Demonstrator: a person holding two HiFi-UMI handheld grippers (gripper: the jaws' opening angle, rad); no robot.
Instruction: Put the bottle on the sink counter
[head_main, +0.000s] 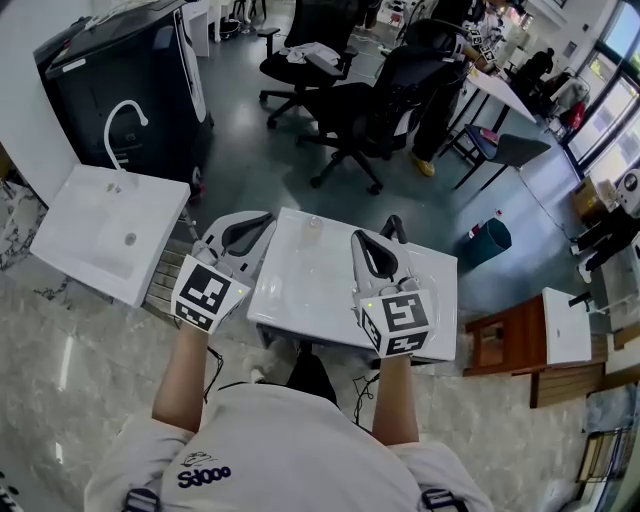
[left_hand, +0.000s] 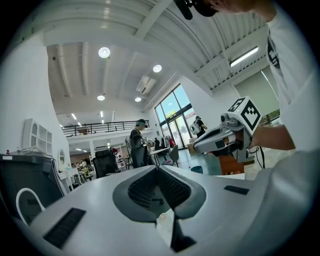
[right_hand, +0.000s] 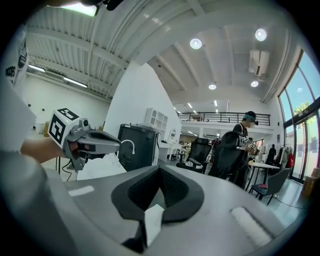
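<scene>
White sink counter (head_main: 300, 300) straight ahead and below, top mostly bare, near edge close to the person's body, far edge facing open grey floor (head_main: 250, 170). Cannot make out the bottle in any view.

Left gripper (head_main: 258, 222) over the counter's left edge, right gripper (head_main: 365, 242) over its right half; side by side, apart, both pointing level across the room. Left fingers (left_hand: 142, 190) clenched tip to tip, grasping nothing. Right fingers (right_hand: 175, 192) likewise clenched and empty.

Just beside the counter's left edge, second white basin (head_main: 90, 250) with a curved faucet (head_main: 120, 125), set at an angle; only a narrow gap between the two. Behind that basin, tall black cabinet (head_main: 120, 80).

Beyond the far edge, a clear stretch of grey floor, then black office chairs (head_main: 370, 110) closing the way farther back.

Off the counter's right corner, teal bin (head_main: 492, 240) on the floor, and nearer the person a brown wooden stand (head_main: 505, 340); tight room on that side.

Pale marble floor (head_main: 60, 380) underfoot to the left, open.
</scene>
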